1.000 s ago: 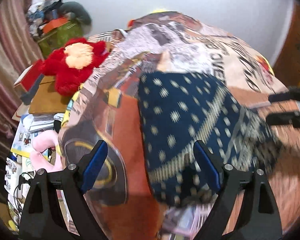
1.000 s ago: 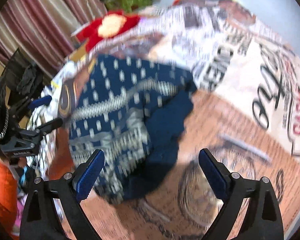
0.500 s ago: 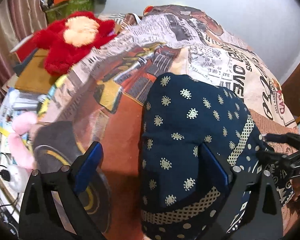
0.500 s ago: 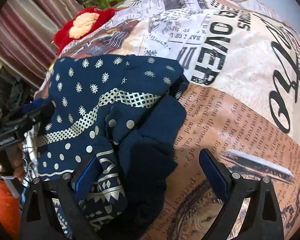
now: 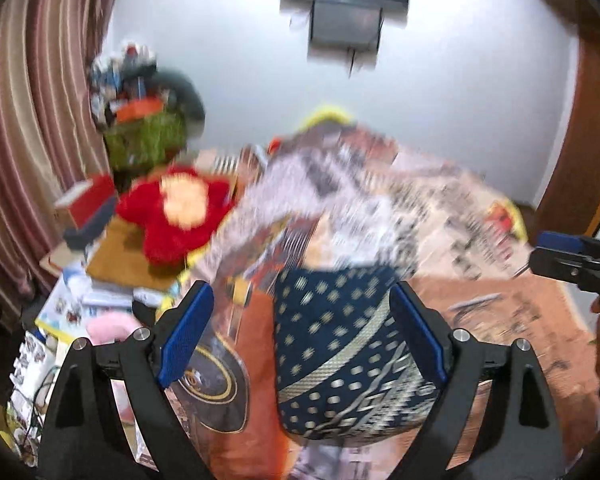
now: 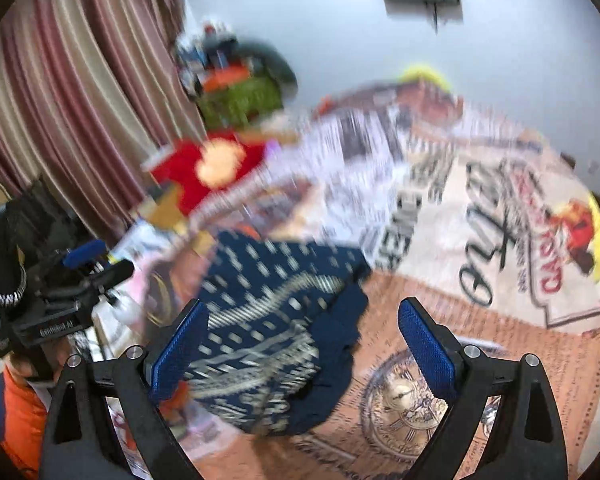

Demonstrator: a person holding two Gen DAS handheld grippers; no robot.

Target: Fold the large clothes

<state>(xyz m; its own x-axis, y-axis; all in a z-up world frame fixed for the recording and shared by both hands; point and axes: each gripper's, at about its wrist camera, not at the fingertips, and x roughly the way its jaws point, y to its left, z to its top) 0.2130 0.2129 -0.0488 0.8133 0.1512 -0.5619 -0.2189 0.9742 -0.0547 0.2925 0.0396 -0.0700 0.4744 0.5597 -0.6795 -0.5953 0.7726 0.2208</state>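
The left gripper (image 5: 300, 336) hangs with its jaws wide apart above a folded navy garment (image 5: 340, 356) patterned with pale dots and bands. The garment lies on a printed bedspread (image 5: 480, 216). A red plush toy (image 5: 180, 212) sits left. The blurred right gripper (image 5: 568, 256) seems parted.

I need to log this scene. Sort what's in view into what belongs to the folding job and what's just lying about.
Job:
navy patterned garment
left gripper, open
right gripper, open
printed bedspread, the work surface

Lying about:
red plush toy
green box
striped curtain
books and papers
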